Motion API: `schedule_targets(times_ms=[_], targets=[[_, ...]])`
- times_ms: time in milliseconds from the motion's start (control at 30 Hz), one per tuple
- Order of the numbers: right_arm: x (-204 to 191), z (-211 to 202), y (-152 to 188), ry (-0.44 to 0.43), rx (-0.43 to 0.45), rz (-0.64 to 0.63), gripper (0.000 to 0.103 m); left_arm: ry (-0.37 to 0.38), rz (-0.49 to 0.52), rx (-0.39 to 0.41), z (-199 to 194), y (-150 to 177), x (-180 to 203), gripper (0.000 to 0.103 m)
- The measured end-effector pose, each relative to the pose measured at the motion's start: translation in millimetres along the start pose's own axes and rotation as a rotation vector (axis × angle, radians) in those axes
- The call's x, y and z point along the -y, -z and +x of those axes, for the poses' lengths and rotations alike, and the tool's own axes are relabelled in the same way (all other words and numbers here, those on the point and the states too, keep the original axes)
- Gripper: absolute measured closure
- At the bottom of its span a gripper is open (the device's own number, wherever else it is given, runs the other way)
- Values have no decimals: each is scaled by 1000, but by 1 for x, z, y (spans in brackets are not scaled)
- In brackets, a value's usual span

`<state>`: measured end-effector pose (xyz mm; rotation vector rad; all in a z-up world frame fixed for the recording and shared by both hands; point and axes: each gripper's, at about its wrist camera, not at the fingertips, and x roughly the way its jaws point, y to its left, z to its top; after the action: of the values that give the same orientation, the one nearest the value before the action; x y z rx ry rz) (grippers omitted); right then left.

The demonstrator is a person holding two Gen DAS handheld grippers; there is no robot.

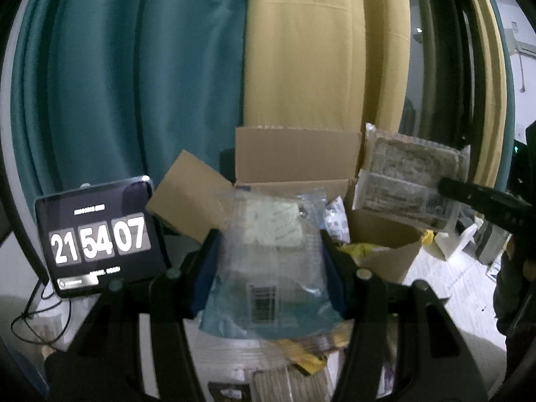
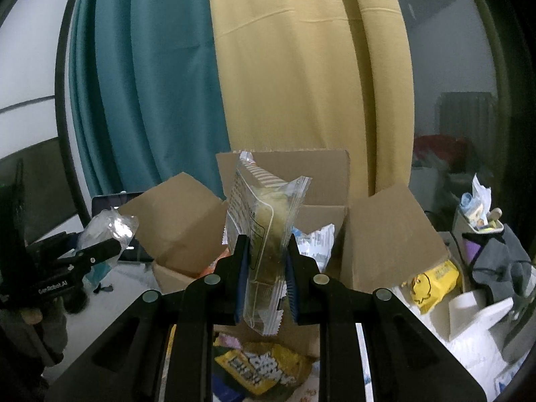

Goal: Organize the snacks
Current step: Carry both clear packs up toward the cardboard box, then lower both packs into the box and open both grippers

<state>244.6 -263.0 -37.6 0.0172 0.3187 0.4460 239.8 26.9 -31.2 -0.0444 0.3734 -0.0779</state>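
My left gripper (image 1: 269,251) is shut on a clear, blue-tinted snack pack (image 1: 271,234) with a barcode, held just in front of an open cardboard box (image 1: 294,160). In the right wrist view, my right gripper (image 2: 266,248) is shut on an upright clear pack holding a yellowish cake (image 2: 264,221), also before the box (image 2: 385,231). Several snack packets lie inside the box. In the left wrist view, the cake pack (image 1: 408,177) hangs over the box's right flap, with one black finger (image 1: 485,201) of my right gripper on it. The left gripper (image 2: 110,244) and its pack (image 2: 107,227) show at the left of the right wrist view.
A tablet showing a clock (image 1: 97,234) stands left of the box. Yellow snack bags lie on the white table: one at the right (image 2: 432,281), one below my right gripper (image 2: 264,368). Grey cloth and clutter (image 2: 502,268) fill the right side. Teal and yellow curtains hang behind.
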Motion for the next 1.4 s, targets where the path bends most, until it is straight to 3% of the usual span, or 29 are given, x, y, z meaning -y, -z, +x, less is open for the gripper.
schedule_targets(times_ms=[533,1000,1067,1133,1200,1233,1400], targets=[[-2,54,-27,-1,7,-65,81,10,-2,11,54,-29,-7,45],[-17,136,-62,-43,9,-182,81,29,-58,-10,107,-44,-23,43],[-19,155,-68,-43,-3,-196,81,30,-69,-6,111,-48,-24,33],[-17,177,-71,-31,-47,-199,76,34,-80,-4,114,-51,-26,18],[-13,190,-73,1,-59,-180,42,39,-94,6,113,-54,-27,15],[-10,191,-73,12,-53,-175,34,40,-95,9,111,-55,-25,14],[-8,173,-69,21,-39,-180,30,37,-100,15,102,-57,-26,14]])
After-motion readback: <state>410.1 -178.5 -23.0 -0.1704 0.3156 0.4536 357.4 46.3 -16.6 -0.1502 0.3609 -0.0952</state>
